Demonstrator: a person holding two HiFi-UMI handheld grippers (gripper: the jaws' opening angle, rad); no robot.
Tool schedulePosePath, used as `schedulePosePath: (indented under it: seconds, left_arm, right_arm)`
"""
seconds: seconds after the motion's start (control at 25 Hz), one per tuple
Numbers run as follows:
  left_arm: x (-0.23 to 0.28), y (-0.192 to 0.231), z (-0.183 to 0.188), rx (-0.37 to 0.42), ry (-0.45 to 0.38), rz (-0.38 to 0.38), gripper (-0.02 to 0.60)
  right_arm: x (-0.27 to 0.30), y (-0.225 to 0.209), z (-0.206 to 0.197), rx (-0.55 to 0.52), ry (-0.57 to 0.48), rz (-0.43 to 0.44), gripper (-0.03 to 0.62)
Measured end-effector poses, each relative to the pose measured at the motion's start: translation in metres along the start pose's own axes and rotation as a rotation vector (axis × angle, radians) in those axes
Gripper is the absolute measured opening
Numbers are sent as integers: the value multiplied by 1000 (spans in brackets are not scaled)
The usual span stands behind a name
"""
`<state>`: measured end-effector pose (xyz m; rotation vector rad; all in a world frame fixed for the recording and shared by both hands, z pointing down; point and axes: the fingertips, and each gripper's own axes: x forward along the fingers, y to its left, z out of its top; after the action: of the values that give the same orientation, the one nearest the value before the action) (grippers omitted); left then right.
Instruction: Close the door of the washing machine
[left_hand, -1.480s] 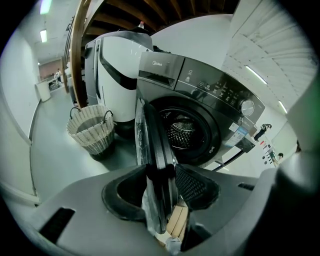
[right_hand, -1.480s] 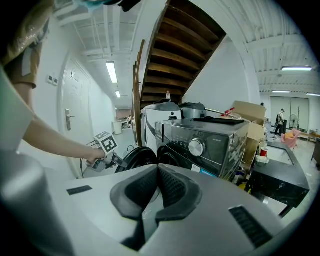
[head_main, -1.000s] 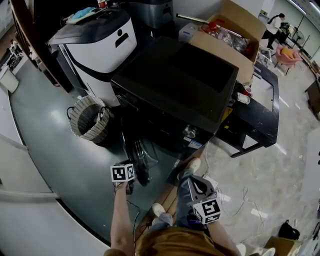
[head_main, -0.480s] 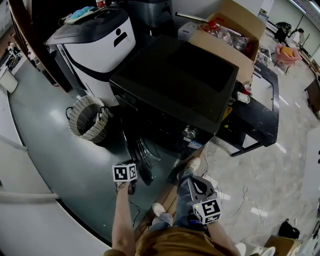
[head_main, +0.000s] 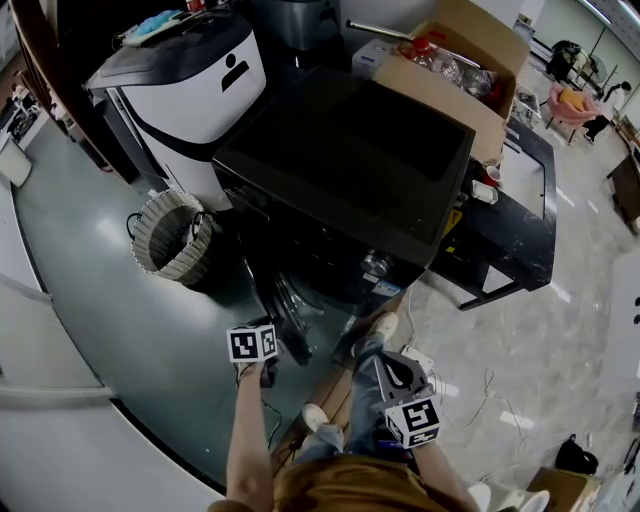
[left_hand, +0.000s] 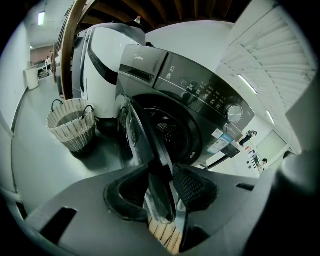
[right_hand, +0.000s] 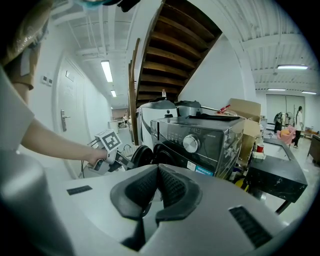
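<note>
The washing machine (head_main: 350, 170) stood on the floor (head_main: 90, 300) with its door (head_main: 283, 305) swung out from the front, the door's edge between the jaws of the left gripper (left_hand: 162, 190). A basket (head_main: 168, 238) sat left of the door, with a tall appliance (head_main: 190, 80) behind it. A cardboard box (head_main: 465, 75) lay beyond the machine, and a counter (head_main: 525, 225) stood to its right.

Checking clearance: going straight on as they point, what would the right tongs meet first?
Likely the dark grey washing machine, its front beside the open round glass door; depth is unclear.
</note>
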<state>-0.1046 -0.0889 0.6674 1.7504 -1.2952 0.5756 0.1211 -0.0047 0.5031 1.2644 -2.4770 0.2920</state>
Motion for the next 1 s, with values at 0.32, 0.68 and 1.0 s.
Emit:
schedulePosePath:
  seconds: [0.32, 0.68, 1.0]
  left_arm:
    - [15, -22, 9, -16, -4, -51, 172]
    - [29, -44, 20, -20, 4, -71, 173]
    - [40, -53, 27, -31, 11, -82, 173]
  right_arm:
    - [1, -9, -3, 11, 5, -11, 11]
    - [-5, -30, -7, 37, 14, -53, 11]
    - [-7, -44, -10, 50, 15, -84, 12]
